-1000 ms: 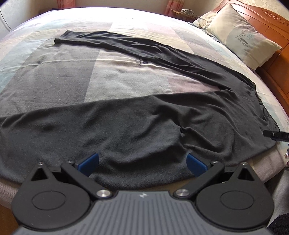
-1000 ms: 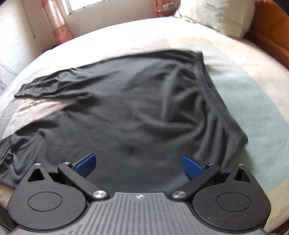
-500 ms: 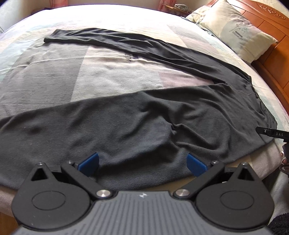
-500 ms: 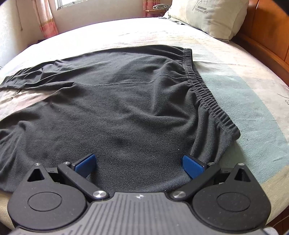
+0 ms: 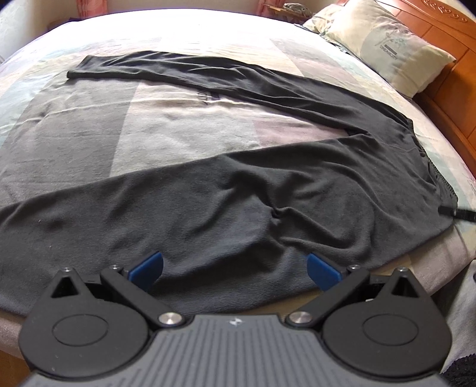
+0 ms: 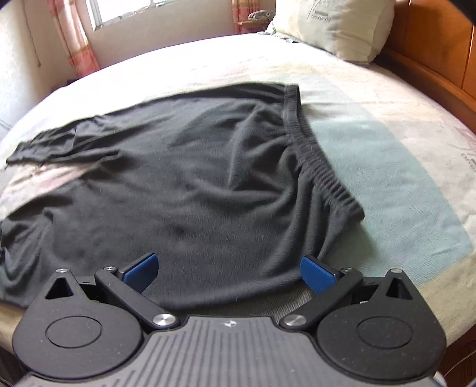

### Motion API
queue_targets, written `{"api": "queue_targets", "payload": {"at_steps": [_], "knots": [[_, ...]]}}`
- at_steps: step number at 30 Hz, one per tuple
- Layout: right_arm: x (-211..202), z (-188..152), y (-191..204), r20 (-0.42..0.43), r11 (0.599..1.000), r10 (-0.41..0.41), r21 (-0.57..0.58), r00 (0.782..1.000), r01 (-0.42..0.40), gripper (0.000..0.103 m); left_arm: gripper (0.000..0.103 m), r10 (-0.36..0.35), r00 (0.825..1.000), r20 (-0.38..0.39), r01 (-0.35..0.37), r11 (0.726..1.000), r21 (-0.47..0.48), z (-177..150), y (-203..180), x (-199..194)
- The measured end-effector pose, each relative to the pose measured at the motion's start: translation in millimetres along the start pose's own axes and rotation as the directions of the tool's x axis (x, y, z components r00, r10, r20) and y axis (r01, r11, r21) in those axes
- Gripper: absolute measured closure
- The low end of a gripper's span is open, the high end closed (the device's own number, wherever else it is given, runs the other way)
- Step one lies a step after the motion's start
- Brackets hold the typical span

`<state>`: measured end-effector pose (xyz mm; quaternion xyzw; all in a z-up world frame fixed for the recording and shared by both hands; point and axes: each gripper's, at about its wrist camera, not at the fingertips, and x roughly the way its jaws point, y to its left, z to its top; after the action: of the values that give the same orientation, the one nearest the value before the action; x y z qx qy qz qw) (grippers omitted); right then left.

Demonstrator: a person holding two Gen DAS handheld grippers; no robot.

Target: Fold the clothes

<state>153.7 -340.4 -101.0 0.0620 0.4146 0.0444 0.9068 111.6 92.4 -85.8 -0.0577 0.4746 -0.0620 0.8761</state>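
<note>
Lettering reading "DREAMCITY" is showing on the pillow (image 5: 383,44) in our left view; in our right view the same print is blurring. We are looking at dark trousers (image 5: 238,208) lying spread flat on the bed (image 5: 178,131), legs fanning apart. Our left gripper (image 5: 235,266) is hovering over the near leg, jaws spread wide and holding nothing. Our right gripper (image 6: 227,269) is hanging over the seat beside the elastic waistband (image 6: 315,160), jaws likewise spread. Only the right view is showing the window (image 6: 125,12).
</note>
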Motion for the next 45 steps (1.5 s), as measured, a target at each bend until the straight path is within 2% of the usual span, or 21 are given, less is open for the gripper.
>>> {"api": "queue_targets", "payload": {"at_steps": [5, 11, 13, 17, 21, 23, 26, 27, 29, 31, 35, 38, 41, 43, 45], "knots": [[10.8, 29.3, 9.6, 0.05, 0.995, 0.099, -0.009, 0.994, -0.099, 0.0, 0.001, 0.005, 1.0, 0.006, -0.005, 1.0, 0.025, 3.1, -10.2, -4.5], [49.2, 49.4, 12.2, 0.013, 0.975, 0.22, 0.039, 0.976, -0.22, 0.0, 0.001, 0.039, 0.999, 0.001, -0.039, 0.999, 0.022, 4.7, -10.7, -9.1], [59.3, 51.1, 5.9, 0.017, 0.969, 0.238, 0.06, 0.971, -0.239, 0.0, 0.001, 0.044, 0.999, -0.003, -0.044, 0.999, 0.018, 6.2, -9.5, -8.2], [62.9, 52.8, -22.8, 0.062, 0.969, 0.217, 0.106, 0.974, -0.223, 0.0, 0.001, 0.034, 0.999, -0.008, -0.034, 0.999, 0.001, 11.1, -7.6, -4.0], [51.7, 60.7, -37.1, 0.087, 0.981, 0.091, 0.161, 0.992, -0.104, 0.0, 0.001, 0.03, 1.0, -0.007, -0.03, 1.0, 0.01, 18.0, -10.4, 2.2], [46.2, 67.4, -35.8, 0.11, 0.974, 0.123, 0.176, 0.986, -0.141, 0.0, 0.001, 0.029, 1.0, -0.008, -0.029, 0.999, 0.018, 21.7, -12.8, 6.0], [49.7, 79.9, -27.7, 0.132, 0.956, 0.217, 0.173, 0.967, -0.238, 0.0, 0.001, 0.02, 1.0, -0.01, -0.019, 0.999, 0.034, 27.0, -16.7, 11.2], [55.4, 83.0, -25.5, 0.129, 0.955, 0.223, 0.171, 0.966, -0.243, 0.0, 0.001, 0.014, 1.0, -0.011, -0.013, 0.999, 0.037, 28.4, -17.5, 12.6], [71.4, 86.5, -24.5, 0.098, 0.955, 0.219, 0.184, 0.971, -0.234, 0.0, 0.001, 0.006, 1.0, -0.01, -0.006, 0.999, 0.039, 30.1, -18.1, 14.9], [79.7, 81.9, -31.6, 0.082, 0.965, 0.172, 0.187, 0.982, -0.185, 0.0, 0.001, 0.003, 1.0, -0.011, -0.002, 0.999, 0.036, 30.7, -16.5, 16.5], [70.8, 75.8, -51.6, 0.098, 0.965, 0.139, 0.208, 0.985, -0.157, 0.001, 0.001, 0.002, 1.0, -0.022, -0.001, 1.0, 0.029, 30.8, -10.2, 22.4], [63.4, 86.8, -40.1, 0.101, 0.977, 0.085, 0.187, 0.991, -0.103, 0.0, 0.001, 0.006, 0.999, -0.033, -0.005, 1.0, 0.024, 32.1, -5.3, 28.9], [68.9, 104.7, -20.9, 0.121, 0.984, 0.113, 0.123, 0.986, -0.128, 0.0, 0.001, 0.002, 0.999, -0.042, -0.001, 1.0, 0.014, 31.6, -1.3, 33.6], [85.3, 114.6, -13.1, 0.086, 0.978, 0.158, 0.123, 0.984, -0.168, 0.0, 0.001, -0.002, 0.999, -0.047, 0.002, 1.0, 0.008, 29.9, 1.6, 35.3], [97.3, 111.4, -17.0, 0.054, 0.98, 0.13, 0.147, 0.99, -0.137, 0.0, 0.001, 0.001, 0.999, -0.051, -0.001, 1.0, 0.002, 27.9, 4.8, 35.9]]}}
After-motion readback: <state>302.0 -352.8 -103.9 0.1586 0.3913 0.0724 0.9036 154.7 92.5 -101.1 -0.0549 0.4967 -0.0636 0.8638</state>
